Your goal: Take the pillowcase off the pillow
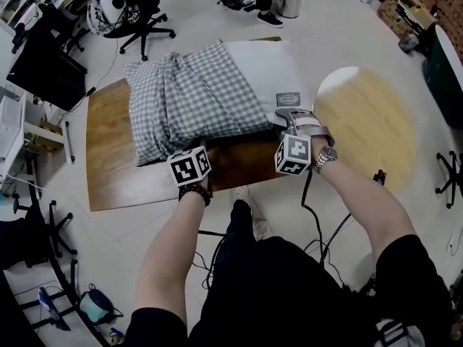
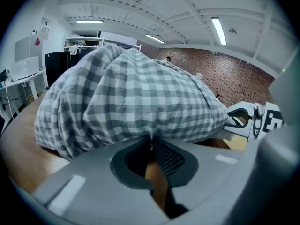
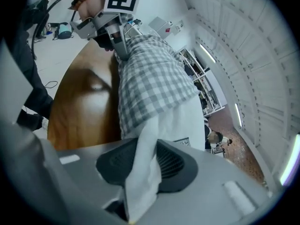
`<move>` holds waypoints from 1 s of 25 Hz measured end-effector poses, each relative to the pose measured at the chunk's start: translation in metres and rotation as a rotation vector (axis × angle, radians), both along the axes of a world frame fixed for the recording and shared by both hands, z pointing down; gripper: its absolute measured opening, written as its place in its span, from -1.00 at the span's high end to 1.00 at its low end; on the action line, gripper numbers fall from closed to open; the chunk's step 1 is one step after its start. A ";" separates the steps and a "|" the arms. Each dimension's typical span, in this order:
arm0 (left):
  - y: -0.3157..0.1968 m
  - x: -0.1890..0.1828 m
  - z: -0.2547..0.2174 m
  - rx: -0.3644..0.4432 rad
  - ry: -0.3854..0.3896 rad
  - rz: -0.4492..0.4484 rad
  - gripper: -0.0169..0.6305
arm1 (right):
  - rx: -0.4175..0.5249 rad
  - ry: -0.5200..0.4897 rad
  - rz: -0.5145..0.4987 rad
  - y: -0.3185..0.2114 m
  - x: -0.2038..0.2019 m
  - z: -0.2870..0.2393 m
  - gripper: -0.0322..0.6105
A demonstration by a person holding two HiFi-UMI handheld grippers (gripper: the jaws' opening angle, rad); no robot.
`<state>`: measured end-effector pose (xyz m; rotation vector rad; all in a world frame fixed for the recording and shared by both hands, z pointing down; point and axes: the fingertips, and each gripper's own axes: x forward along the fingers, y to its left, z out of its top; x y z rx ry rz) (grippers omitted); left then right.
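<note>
A pillow lies on the wooden table (image 1: 108,157). Its grey-and-white checked pillowcase (image 1: 188,96) is bunched over the left part, and the bare white pillow (image 1: 271,67) shows at the right with a small label (image 1: 288,98). My left gripper (image 1: 194,149) is at the near edge of the pillowcase; in the left gripper view the jaws (image 2: 151,142) pinch a fold of the checked cloth (image 2: 131,97). My right gripper (image 1: 288,116) is at the pillow's near right corner; in the right gripper view (image 3: 143,163) white pillow fabric (image 3: 187,121) is clamped between its pads.
A round light-wood table (image 1: 369,121) stands just right of the pillow. Office chairs (image 1: 141,20) and desks line the far left. Cables (image 1: 318,223) trail on the floor by my feet. Bare wood shows left of and in front of the pillow.
</note>
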<state>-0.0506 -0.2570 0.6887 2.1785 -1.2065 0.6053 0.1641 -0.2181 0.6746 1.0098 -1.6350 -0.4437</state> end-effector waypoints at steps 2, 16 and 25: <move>0.002 -0.007 -0.002 0.004 0.000 0.001 0.93 | 0.018 0.012 0.001 0.001 0.004 -0.003 0.67; -0.002 -0.098 -0.018 0.029 0.052 -0.190 0.94 | 0.066 0.011 0.068 0.013 0.041 -0.017 0.83; -0.008 -0.135 -0.021 0.002 0.043 -0.250 0.94 | 0.016 -0.038 0.069 0.025 0.040 -0.015 0.83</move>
